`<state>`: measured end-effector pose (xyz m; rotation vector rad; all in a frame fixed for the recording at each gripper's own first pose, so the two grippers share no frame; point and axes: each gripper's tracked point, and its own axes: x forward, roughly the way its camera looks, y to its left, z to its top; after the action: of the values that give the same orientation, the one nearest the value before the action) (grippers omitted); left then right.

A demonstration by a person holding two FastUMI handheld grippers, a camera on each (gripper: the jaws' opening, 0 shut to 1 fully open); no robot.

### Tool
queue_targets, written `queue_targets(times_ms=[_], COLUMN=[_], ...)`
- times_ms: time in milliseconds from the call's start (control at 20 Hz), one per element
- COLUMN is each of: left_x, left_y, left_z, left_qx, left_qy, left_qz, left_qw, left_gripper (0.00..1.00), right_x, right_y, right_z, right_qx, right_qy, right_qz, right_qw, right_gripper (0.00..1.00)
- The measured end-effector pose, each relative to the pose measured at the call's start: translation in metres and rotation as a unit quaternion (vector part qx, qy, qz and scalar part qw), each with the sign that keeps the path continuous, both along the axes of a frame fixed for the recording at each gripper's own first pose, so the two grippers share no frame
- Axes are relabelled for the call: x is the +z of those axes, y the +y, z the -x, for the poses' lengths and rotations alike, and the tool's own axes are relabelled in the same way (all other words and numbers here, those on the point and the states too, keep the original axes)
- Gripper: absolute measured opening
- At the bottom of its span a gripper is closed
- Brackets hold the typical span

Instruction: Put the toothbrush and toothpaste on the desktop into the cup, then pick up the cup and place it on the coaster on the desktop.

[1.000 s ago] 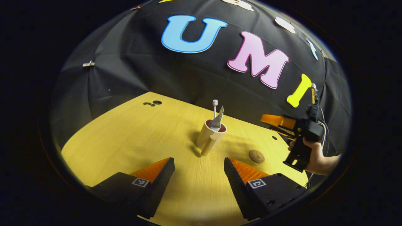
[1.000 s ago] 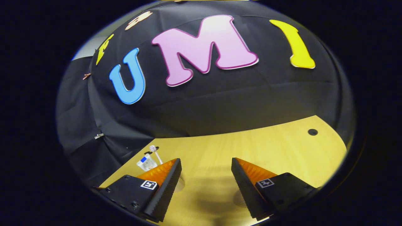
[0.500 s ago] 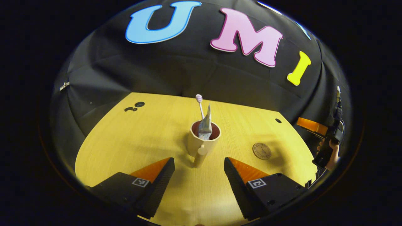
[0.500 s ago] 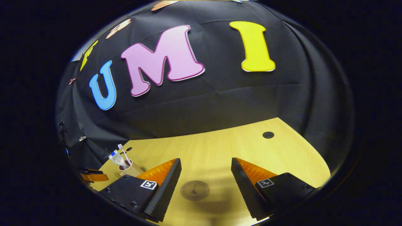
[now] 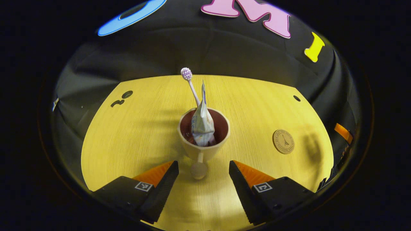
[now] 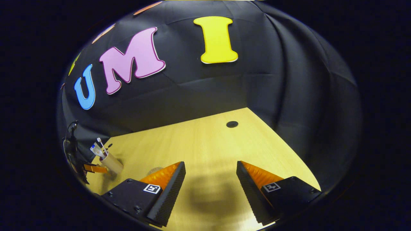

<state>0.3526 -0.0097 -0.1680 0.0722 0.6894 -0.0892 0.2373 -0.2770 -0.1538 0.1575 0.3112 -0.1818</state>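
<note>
A beige cup (image 5: pixel 203 148) with a dark red inside stands upright on the wooden desktop (image 5: pixel 135 128). A toothbrush (image 5: pixel 190 84) and a crumpled toothpaste tube (image 5: pixel 201 123) stand in it. Its handle (image 5: pixel 199 168) points toward me and lies just ahead of the gap of my open left gripper (image 5: pixel 204 175), touching neither finger. The round brown coaster (image 5: pixel 284 141) lies to the cup's right. In the right gripper view the cup (image 6: pixel 111 163) stands far left with the left gripper (image 6: pixel 91 168) beside it. My right gripper (image 6: pixel 210 183) is open over bare desktop, with the coaster's edge (image 6: pixel 155 169) peeking past its left finger.
Dark holes mark the desktop at back left (image 5: pixel 127 94) and back right (image 5: pixel 296 98); one hole (image 6: pixel 231 124) lies ahead in the right gripper view. Part of the right gripper (image 5: pixel 343 132) shows at the far right edge. Black cloth walls close the desk's far sides.
My left gripper has come close to the cup and tilted down, so the handle now sits at its gap. The right gripper has swung away to the right, off the coaster.
</note>
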Motion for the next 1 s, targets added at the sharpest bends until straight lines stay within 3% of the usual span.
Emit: queue_targets(times_ms=[100,150,450,700,750,800,850,900,950,1000], left_x=[-0.004,-0.007,-0.013,-0.012,-0.012,-0.01,-0.013,-0.014,-0.013,-0.013], left_y=[0.006,0.01,0.003,0.0,0.001,0.0,0.0,0.0,-0.001,-0.002], left_z=[-0.008,-0.008,-0.011,-0.017,-0.016,-0.016,-0.017,-0.018,-0.017,-0.016], left_qx=[0.007,0.009,-0.001,0.013,0.016,0.017,0.017,0.018,0.021,0.021], left_qy=[0.023,0.036,0.074,0.078,0.079,0.077,0.077,0.077,0.075,0.076], left_qz=[-0.009,-0.014,-0.021,-0.017,-0.018,-0.017,-0.019,-0.018,-0.015,-0.011], left_qw=[1.0,0.999,0.997,0.997,0.997,0.997,0.997,0.997,0.997,0.997], left_gripper=[0.92,0.95,0.77,0.44,0.41,0.3,0.34,0.29,0.34,0.28], right_x=[-0.006,-0.008,-0.018,-0.023,-0.025,-0.025,-0.025,-0.026,-0.025,-0.024], right_y=[-0.017,-0.024,-0.05,-0.052,-0.052,-0.051,-0.049,-0.049,-0.047,-0.046], right_z=[0.018,0.024,0.048,0.063,0.065,0.068,0.069,0.068,0.07,0.071], right_qx=[-0.014,-0.021,-0.053,-0.06,-0.06,-0.06,-0.059,-0.06,-0.06,-0.062], right_qy=[0.01,0.013,0.022,0.025,0.026,0.027,0.027,0.027,0.027,0.028], right_qz=[0.001,0.0,-0.021,-0.036,-0.038,-0.042,-0.046,-0.05,-0.055,-0.059], right_qw=[1.0,1.0,0.998,0.997,0.997,0.997,0.997,0.997,0.996,0.996], right_gripper=[0.98,0.98,0.98,0.98,0.98,0.98,0.98,0.98,0.98,0.98])
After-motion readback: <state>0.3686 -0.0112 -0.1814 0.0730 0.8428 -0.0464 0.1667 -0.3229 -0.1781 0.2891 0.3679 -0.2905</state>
